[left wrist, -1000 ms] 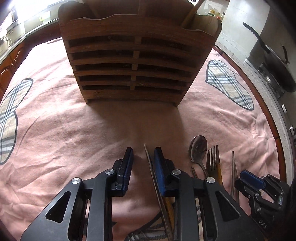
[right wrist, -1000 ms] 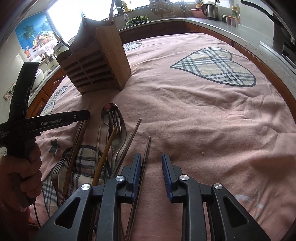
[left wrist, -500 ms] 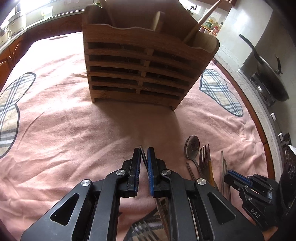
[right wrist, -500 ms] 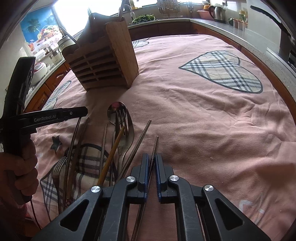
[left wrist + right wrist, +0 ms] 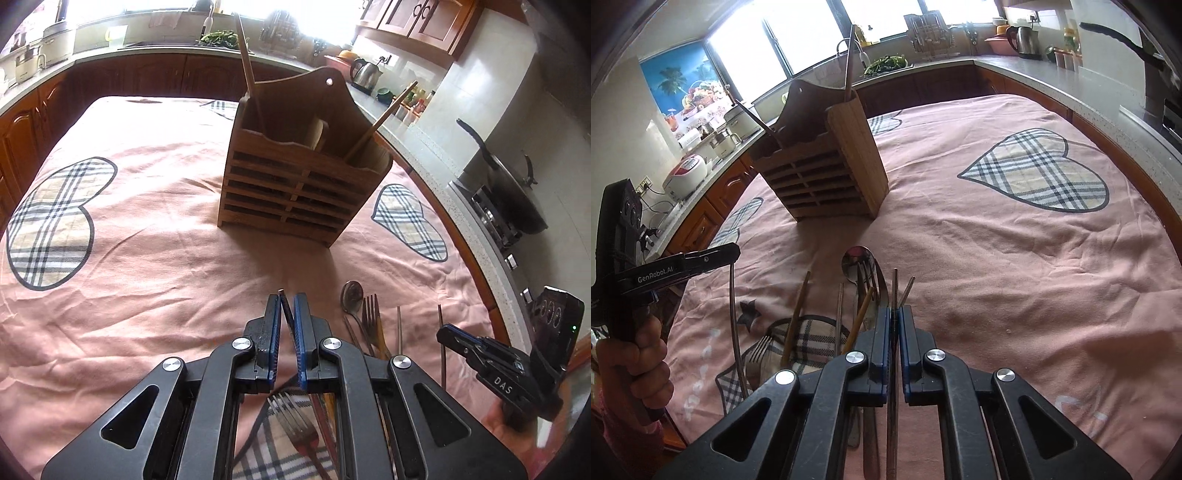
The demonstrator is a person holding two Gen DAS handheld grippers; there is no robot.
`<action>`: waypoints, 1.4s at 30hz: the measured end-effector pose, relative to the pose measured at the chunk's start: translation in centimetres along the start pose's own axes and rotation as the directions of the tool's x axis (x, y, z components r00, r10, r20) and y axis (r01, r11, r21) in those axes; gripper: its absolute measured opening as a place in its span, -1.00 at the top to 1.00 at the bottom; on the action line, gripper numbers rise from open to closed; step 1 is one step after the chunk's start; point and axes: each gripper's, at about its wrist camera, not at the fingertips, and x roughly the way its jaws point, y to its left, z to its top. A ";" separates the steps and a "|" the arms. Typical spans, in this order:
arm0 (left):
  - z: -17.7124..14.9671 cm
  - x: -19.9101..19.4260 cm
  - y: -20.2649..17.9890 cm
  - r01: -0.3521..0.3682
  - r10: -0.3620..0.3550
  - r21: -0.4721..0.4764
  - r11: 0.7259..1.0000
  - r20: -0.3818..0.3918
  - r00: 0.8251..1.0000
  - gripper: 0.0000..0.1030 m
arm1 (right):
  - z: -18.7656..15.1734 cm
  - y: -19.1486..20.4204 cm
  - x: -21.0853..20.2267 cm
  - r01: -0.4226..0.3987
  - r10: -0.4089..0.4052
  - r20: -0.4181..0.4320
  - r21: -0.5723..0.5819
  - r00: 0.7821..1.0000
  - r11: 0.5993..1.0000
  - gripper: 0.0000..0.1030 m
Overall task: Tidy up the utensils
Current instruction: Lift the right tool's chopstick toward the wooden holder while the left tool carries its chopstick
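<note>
1. Two hand-held grippers are at work over a bench (image 5: 147, 280) covered in a pink cloth with plaid hearts.
2. Far left in the right wrist view: a hand (image 5: 635, 365) grips the handle of the left hand-held gripper (image 5: 285, 306). Its jaws are pressed onto a thin metal stick (image 5: 734, 314), which hangs down from the pinch with its lower end hidden among the pile. Pinched near one end, probably so the free end can drop into a slot first.
3. Middle: the loose utensils lie side by side on the cloth, a spoon (image 5: 857, 263), a fork (image 5: 866, 280), a second fork (image 5: 759, 350), and wooden and metal chopsticks. All point roughly toward the holder, handy for end-on pickup.
4. Just right of the pile: the right hand-held gripper (image 5: 894, 314) is closed on a metal chopstick (image 5: 894, 284), which runs straight along the jaw line and sticks out past the tips.
5. Beyond, well apart from the pile: the wooden utensil holder (image 5: 295, 184) stands upright, with a few sticks already leaning inside.
6. Judgement: both sticks are picked; carrying them to the holder comes next.
</note>
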 end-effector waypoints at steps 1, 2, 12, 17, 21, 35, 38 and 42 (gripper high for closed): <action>0.0 -0.6 -0.2 0.002 -0.002 0.000 1.000 0.012 1.000 0.88 | 0.1 0.1 -0.4 -0.001 0.001 0.010 -0.002 1.000 1.000 0.91; -0.1 -1.3 -0.3 0.004 -0.004 0.001 1.000 0.023 1.000 0.88 | 0.3 0.2 -0.7 -0.010 0.010 0.023 -0.002 1.000 1.000 0.91; -1.3 -6.0 -1.4 0.029 -0.030 0.011 1.000 0.110 0.993 0.89 | 1.2 1.0 -4.7 -0.045 0.046 0.128 -0.011 0.991 0.999 0.91; -1.7 -7.8 -1.9 0.038 -0.040 0.018 0.999 0.143 0.989 0.90 | 1.4 1.4 -6.4 -0.051 0.054 0.169 -0.021 0.984 0.998 0.91; -1.8 -9.1 -2.2 0.040 -0.043 0.025 0.999 0.168 0.985 0.91 | 1.4 1.8 -7.6 -0.054 0.059 0.200 -0.031 0.978 0.998 0.91; -1.3 -12.4 -2.0 0.066 -0.069 0.020 0.998 0.298 0.952 0.93 | 3.1 3.0 -10.5 -0.062 0.078 0.309 -0.061 0.948 0.996 0.91; -0.9 -13.1 -1.8 0.068 -0.069 0.014 0.998 0.327 0.943 0.93 | 3.6 3.2 -10.7 -0.062 0.080 0.323 -0.067 0.943 0.996 0.91; -0.4 -13.7 -1.4 0.068 -0.064 0.001 0.998 0.358 0.932 0.93 | 4.4 3.4 -11.0 -0.065 0.084 0.346 -0.066 0.934 0.996 0.91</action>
